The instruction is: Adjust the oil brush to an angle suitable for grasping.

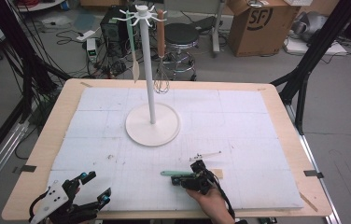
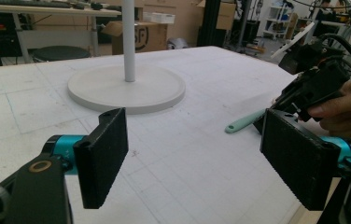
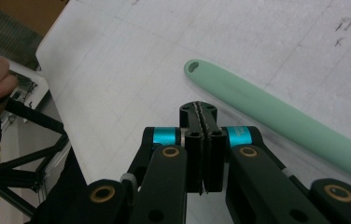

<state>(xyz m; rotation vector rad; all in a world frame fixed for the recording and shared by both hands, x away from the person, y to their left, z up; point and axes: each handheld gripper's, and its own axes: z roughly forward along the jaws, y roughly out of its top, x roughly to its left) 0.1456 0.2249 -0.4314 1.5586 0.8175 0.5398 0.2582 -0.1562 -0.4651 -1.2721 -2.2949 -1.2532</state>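
A mint-green utensil handle (image 1: 170,173) lies flat on the white table cover, and its far end is hidden behind my right gripper (image 1: 174,180). In the right gripper view the right gripper (image 3: 198,109) is shut with nothing between its pads. It hovers just beside the handle (image 3: 276,122), whose hanging hole points away from me. My left gripper (image 1: 98,185) rests at the near left corner, and its jaws stand wide apart and empty. The left gripper view (image 2: 197,154) looks between them toward the handle (image 2: 243,122) and the hand-held right gripper (image 2: 306,91).
A white hook stand (image 1: 152,126) rises mid-table on a round base (image 2: 127,88). A pale green spatula (image 1: 134,51) and a wooden-handled whisk (image 1: 161,60) hang from it. A stool, boxes and cables sit on the floor beyond the table's far edge.
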